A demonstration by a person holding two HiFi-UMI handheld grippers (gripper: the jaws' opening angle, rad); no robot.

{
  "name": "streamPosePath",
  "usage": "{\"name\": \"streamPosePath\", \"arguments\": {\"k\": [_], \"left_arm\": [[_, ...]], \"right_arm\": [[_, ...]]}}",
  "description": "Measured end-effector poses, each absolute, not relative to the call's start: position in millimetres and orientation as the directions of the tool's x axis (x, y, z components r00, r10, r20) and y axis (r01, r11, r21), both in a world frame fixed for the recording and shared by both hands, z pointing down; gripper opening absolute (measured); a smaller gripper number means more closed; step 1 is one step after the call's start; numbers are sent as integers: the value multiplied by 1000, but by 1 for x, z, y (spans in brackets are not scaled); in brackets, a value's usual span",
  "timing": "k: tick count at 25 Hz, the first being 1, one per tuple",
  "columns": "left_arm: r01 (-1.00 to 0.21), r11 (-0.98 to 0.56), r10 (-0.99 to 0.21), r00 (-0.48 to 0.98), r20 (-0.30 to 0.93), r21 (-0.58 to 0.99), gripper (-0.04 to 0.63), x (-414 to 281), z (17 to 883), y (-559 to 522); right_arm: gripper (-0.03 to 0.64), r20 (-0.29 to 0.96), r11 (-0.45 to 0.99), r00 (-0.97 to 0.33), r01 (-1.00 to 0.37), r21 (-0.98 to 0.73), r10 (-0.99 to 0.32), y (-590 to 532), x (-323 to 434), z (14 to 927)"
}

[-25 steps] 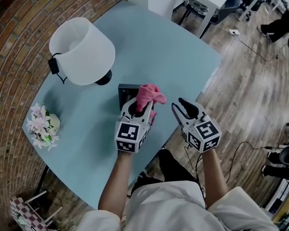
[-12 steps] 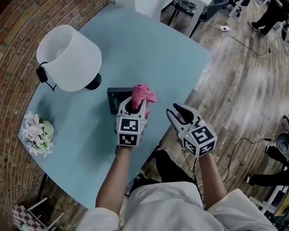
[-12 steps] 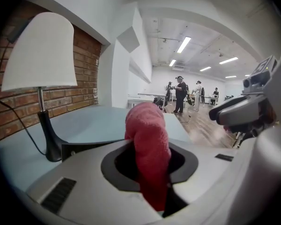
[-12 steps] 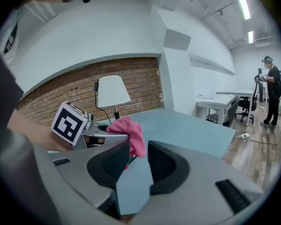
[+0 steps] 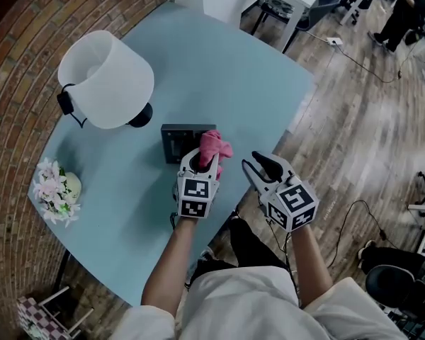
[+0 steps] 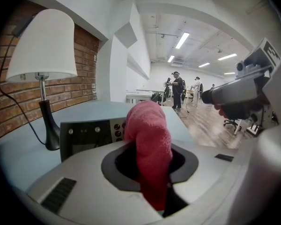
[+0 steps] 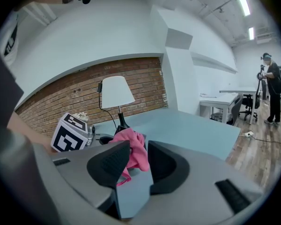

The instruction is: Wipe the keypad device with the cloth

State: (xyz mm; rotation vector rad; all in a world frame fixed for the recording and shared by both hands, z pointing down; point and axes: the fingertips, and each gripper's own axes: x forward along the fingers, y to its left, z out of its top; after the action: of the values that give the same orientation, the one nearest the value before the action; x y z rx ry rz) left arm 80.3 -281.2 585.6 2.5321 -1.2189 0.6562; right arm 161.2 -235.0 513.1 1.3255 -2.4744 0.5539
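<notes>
The dark keypad device (image 5: 176, 142) lies on the light blue table (image 5: 219, 62), in front of the lamp. A pink cloth (image 5: 214, 147) is bunched over the device's right end. My left gripper (image 5: 205, 160) is shut on this cloth. In the left gripper view the cloth (image 6: 147, 139) stands up between the jaws and covers part of the device's buttons (image 6: 116, 130); its screen (image 6: 84, 142) shows to the left. My right gripper (image 5: 261, 166) hovers just right of the cloth, at the table's near edge, open with nothing held. Through its jaws (image 7: 133, 161) I see the cloth (image 7: 133, 151).
A white-shaded lamp (image 5: 106, 78) on a black base (image 5: 139, 115) stands behind the device, its cord trailing left. A small bunch of flowers (image 5: 57, 188) sits at the table's left edge. A brick wall lies to the left, wooden floor and desks to the right.
The left gripper has shifted the cloth slightly on the device's right end, first away and then back toward me. The right gripper has stayed beside it, open.
</notes>
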Motion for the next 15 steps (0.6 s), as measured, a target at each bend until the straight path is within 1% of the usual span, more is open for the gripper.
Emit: {"name": "streamPosePath", "arguments": {"k": [5,11,15], "left_arm": [[-787,-615,-641,535,550,48,123,74,610,-269],[-794,-606,-647,526,552,48,124,72,612,-268],[-790,-612,-636,513,576,29,123,72,616,-262]], "right_arm": [[143,415,501,-539,-841,-207,-733,-231,160,512],[143,424,493,-527,-848,-198,-737,-228,166,510],[143,422,491,-525,-849,-196,-739,-224,166,507]]}}
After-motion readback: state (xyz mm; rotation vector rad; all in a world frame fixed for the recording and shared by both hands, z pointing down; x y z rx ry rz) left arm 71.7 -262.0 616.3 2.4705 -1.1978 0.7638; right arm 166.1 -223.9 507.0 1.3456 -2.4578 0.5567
